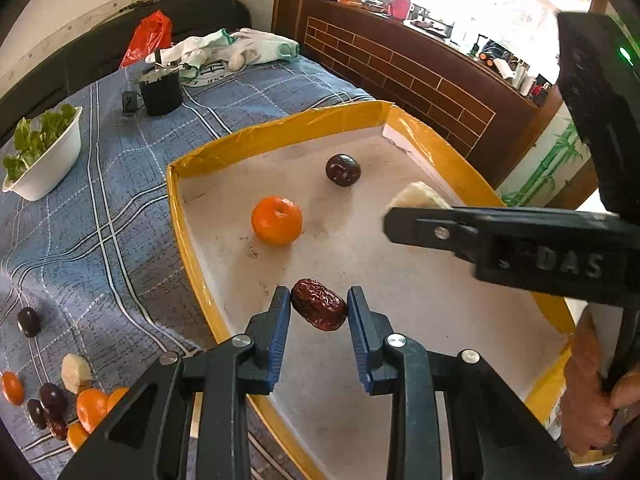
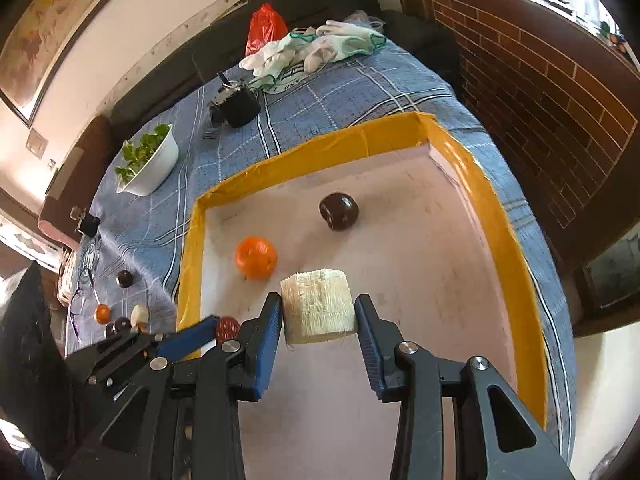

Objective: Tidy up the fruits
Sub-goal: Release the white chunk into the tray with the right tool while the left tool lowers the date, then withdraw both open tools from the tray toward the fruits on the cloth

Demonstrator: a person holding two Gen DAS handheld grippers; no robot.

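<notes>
Holding a red date (image 1: 319,309) between its fingers, the left gripper (image 1: 319,312) is hovering over the yellow-rimmed tray (image 1: 280,128). The right gripper (image 2: 319,316) is loosely bracketing a pale fibrous chunk (image 2: 318,305) above the tray, near the orange (image 2: 256,257) and dark plum (image 2: 338,211).

I was working in a lived-in home: blue plaid bedspread (image 1: 120,208), brown brick-pattern wall (image 2: 540,92), cluttered windowsill (image 1: 440,20).

Yellow-rimmed tray (image 1: 208,160) with a white floor holds an orange mandarin (image 1: 277,220), a dark purple plum (image 1: 343,170) and a wrinkled red-brown date (image 1: 319,309) — on a blue plaid cloth (image 1: 100,208).
</notes>
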